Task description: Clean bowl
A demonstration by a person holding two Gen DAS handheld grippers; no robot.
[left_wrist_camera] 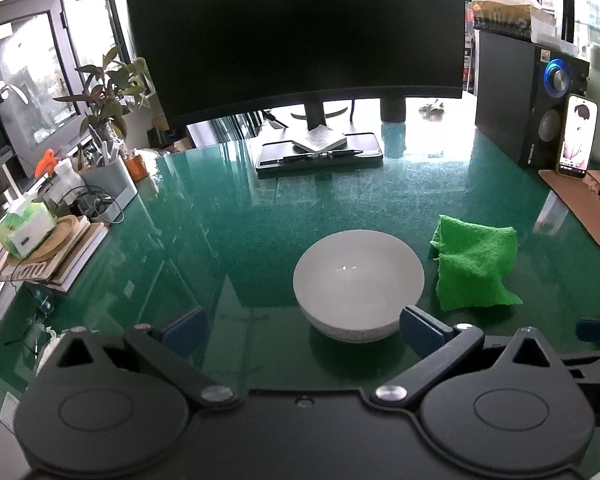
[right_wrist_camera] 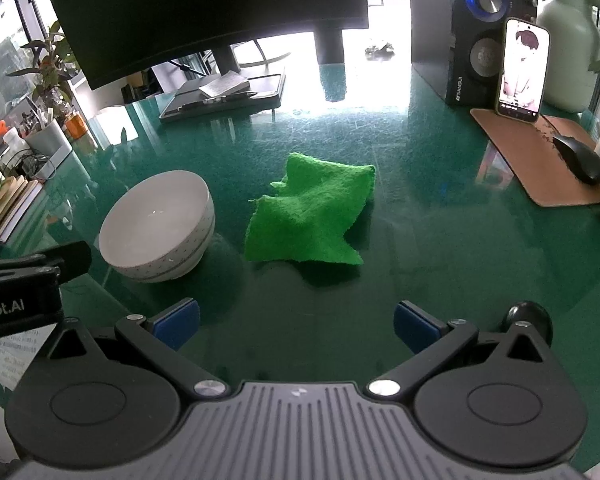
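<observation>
A white bowl point(left_wrist_camera: 358, 280) stands upright and empty on the green glass desk, just ahead of my left gripper point(left_wrist_camera: 302, 330), which is open and empty; its right pad nearly reaches the bowl's side. The bowl also shows in the right wrist view point(right_wrist_camera: 156, 226), at the left. A crumpled green cloth point(right_wrist_camera: 310, 214) lies flat on the desk to the bowl's right, straight ahead of my right gripper point(right_wrist_camera: 296, 326), which is open, empty and short of the cloth. The cloth also shows in the left wrist view point(left_wrist_camera: 474, 266).
A black monitor point(left_wrist_camera: 296, 36) and its stand point(left_wrist_camera: 318, 152) fill the back. A speaker point(right_wrist_camera: 488, 32), a propped phone point(right_wrist_camera: 522, 68), a pale jug point(right_wrist_camera: 572, 36), a brown mat point(right_wrist_camera: 536, 156) and a mouse point(right_wrist_camera: 580, 158) stand at the right. Books, a tissue box point(left_wrist_camera: 26, 228) and a plant point(left_wrist_camera: 108, 92) crowd the left.
</observation>
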